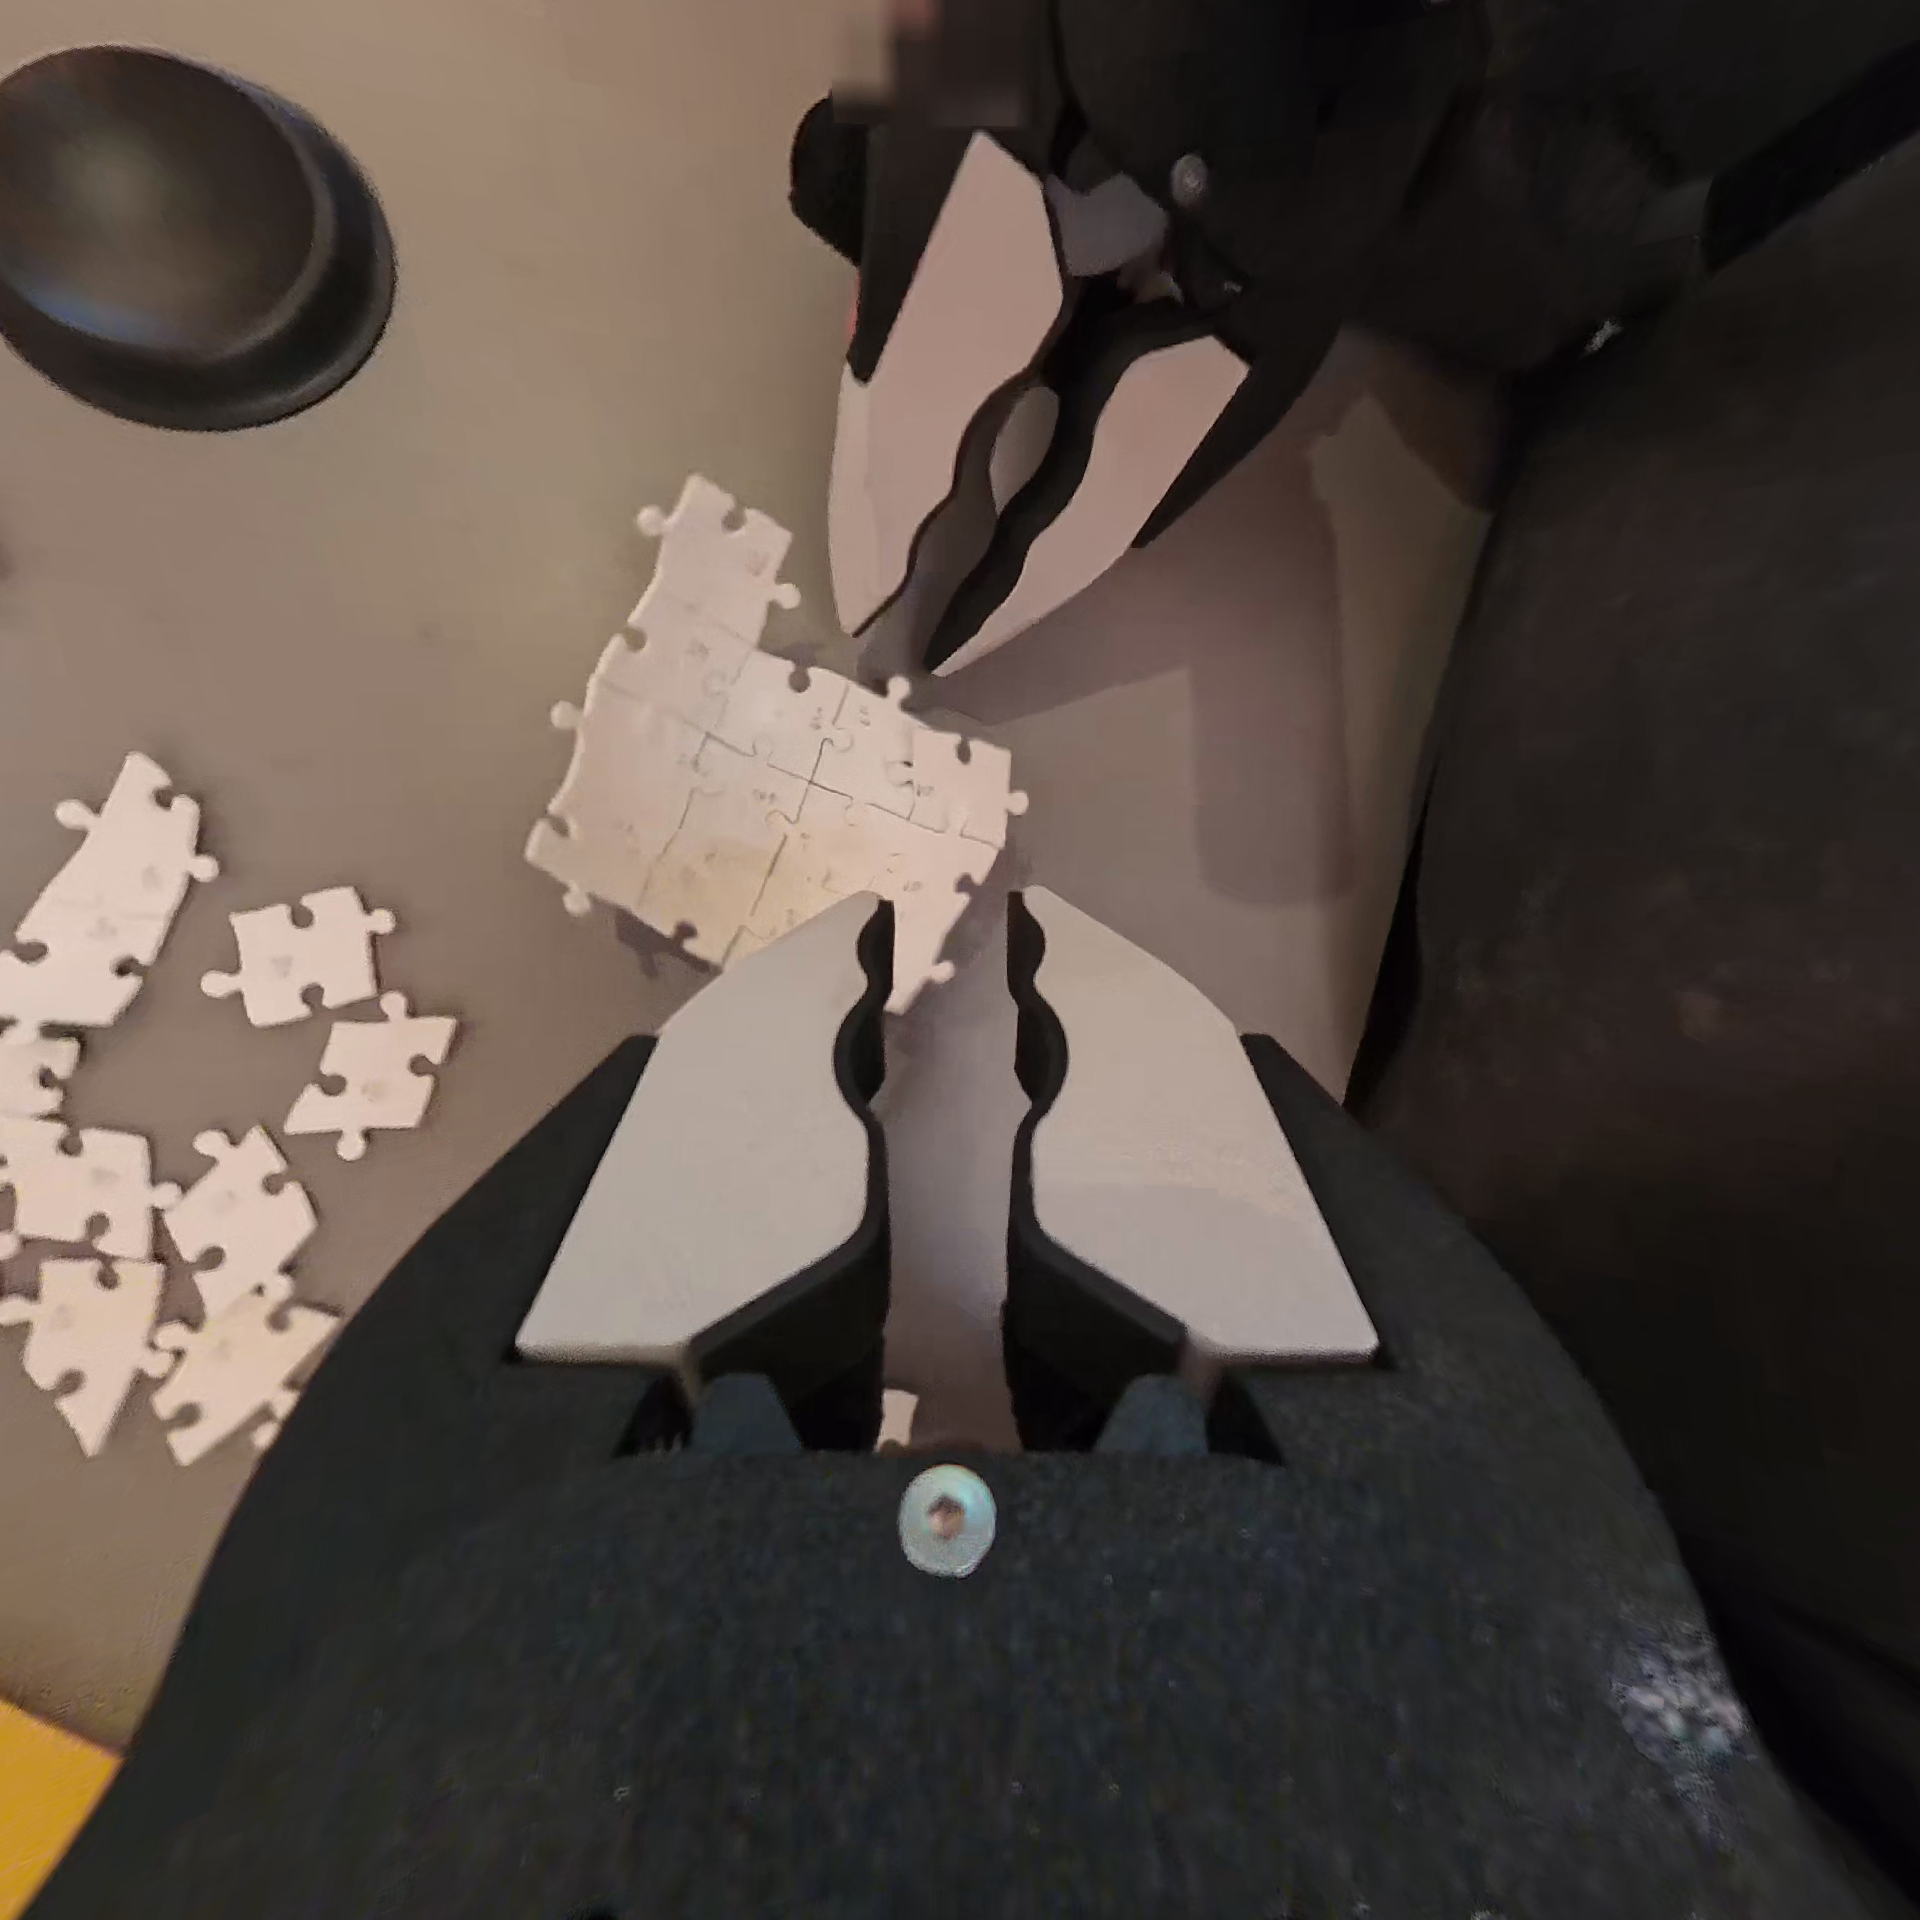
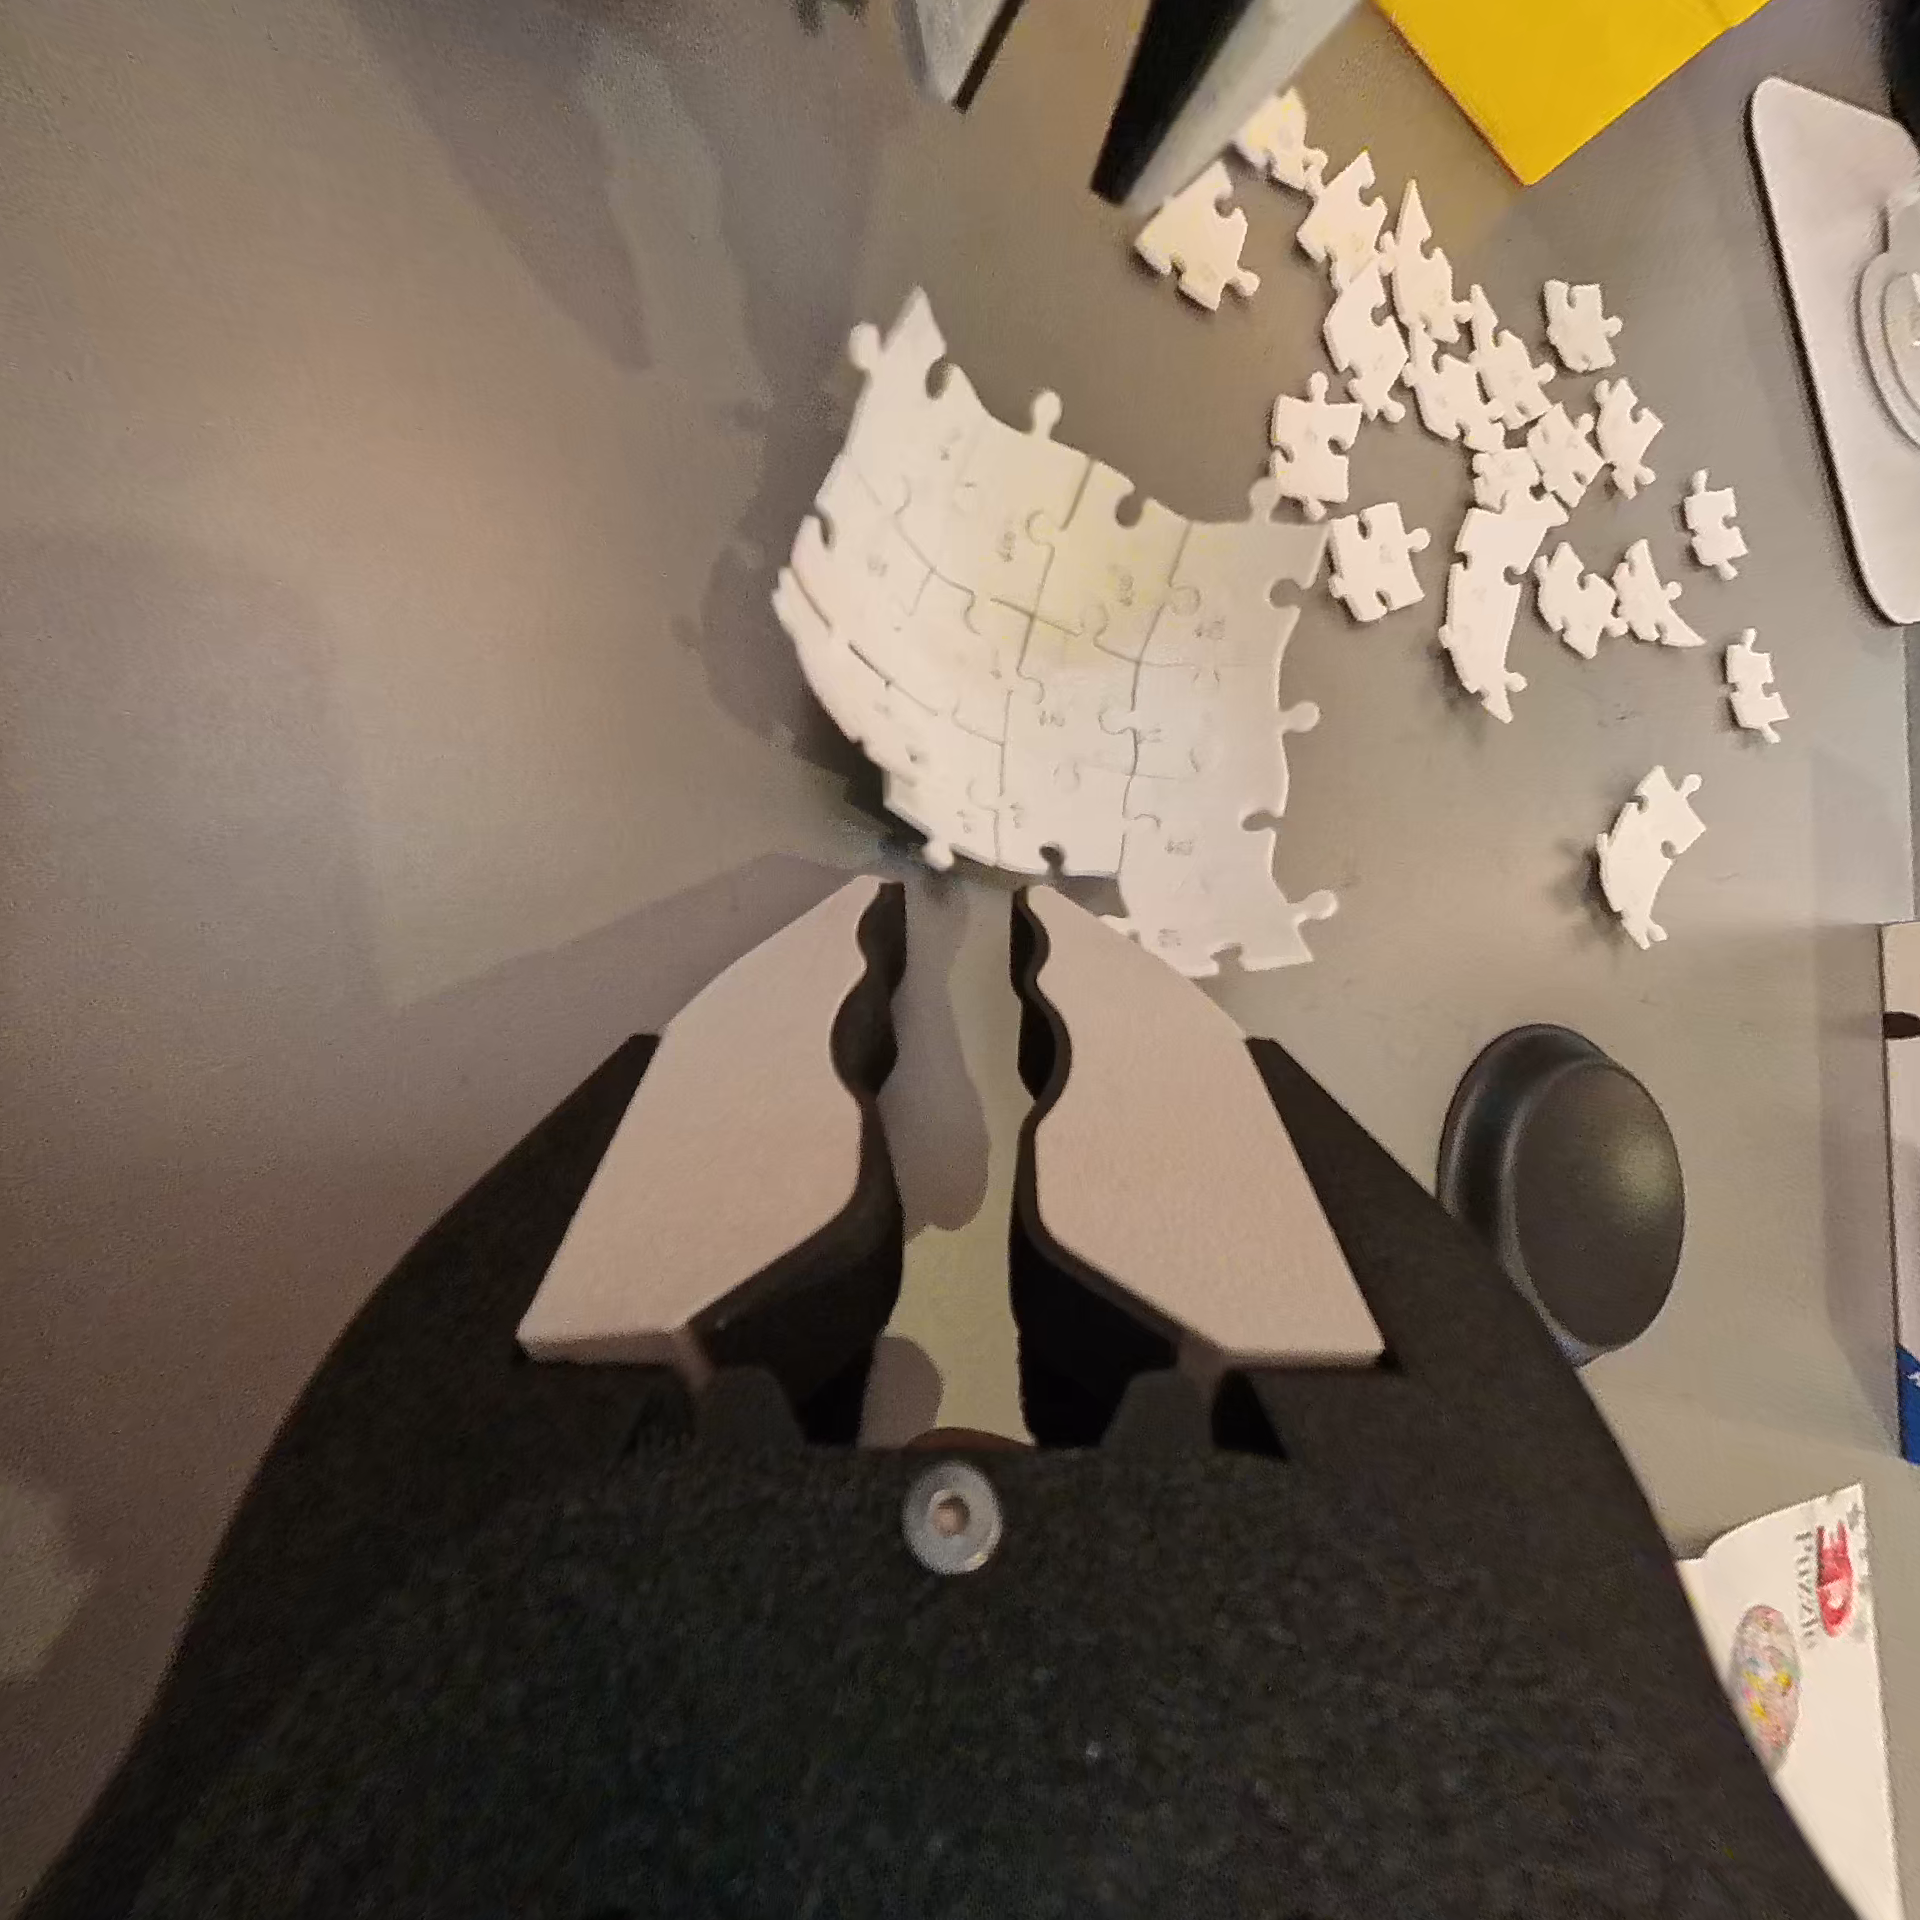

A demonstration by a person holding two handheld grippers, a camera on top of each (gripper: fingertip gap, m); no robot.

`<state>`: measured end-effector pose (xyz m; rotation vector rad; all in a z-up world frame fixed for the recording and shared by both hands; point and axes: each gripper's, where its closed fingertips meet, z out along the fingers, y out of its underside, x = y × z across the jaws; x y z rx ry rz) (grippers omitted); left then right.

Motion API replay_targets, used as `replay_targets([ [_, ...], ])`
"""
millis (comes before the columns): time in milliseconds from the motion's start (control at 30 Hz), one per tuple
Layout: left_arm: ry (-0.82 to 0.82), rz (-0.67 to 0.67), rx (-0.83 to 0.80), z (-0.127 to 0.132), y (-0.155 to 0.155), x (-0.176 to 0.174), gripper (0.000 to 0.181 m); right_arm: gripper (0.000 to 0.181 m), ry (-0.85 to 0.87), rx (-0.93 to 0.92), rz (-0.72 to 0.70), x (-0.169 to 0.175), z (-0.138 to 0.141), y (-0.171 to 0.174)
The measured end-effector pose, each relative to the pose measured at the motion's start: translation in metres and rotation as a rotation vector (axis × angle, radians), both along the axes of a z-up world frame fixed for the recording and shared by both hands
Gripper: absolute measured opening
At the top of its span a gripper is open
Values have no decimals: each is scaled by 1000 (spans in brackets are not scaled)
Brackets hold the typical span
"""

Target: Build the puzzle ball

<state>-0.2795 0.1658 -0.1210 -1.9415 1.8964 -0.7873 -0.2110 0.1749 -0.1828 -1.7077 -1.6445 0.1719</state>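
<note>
A curved section of joined white puzzle pieces (image 1: 790, 790) lies on the grey table; it also shows in the right wrist view (image 2: 1049, 644). My left gripper (image 1: 951, 914) is open, its tips over the section's near edge, gripping nothing. My right gripper (image 2: 956, 899) is open and empty, its tips just short of the section's near edge. From the left wrist view, the right gripper (image 1: 914, 649) points down at the section's far edge. Several loose white pieces (image 1: 208, 1143) lie to the left, and show in the right wrist view (image 2: 1507, 416).
A black domed stand (image 1: 177, 239) sits at the far left, also seen in the right wrist view (image 2: 1569, 1195). A yellow box (image 2: 1558, 73), a white tray (image 2: 1829, 312) and a printed leaflet (image 2: 1808, 1683) lie along the right. A dark mass (image 1: 1662, 935) borders the table. Tip to tip, the grippers are about 10 cm apart. It is some 15 cm from my left tips to the dark mass (image 1: 1662, 935).
</note>
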Motion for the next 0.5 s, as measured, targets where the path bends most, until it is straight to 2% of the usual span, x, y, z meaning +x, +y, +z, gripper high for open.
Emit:
replay_targets([
  [133,-76,142,-14,-5,0,-13,23,20,93,-37,4,-3,12,-13],
  [300,-184,315,10,-11,14,-29,25,24,155,-29,-8,-29,21,-23],
  [400,-218,354,-33,-13,20,-26,39,24,115,13,-34,-40,16,-17],
  [500,-199,376,-7,-22,29,-22,52,25,71,71,-54,-43,15,-9],
])
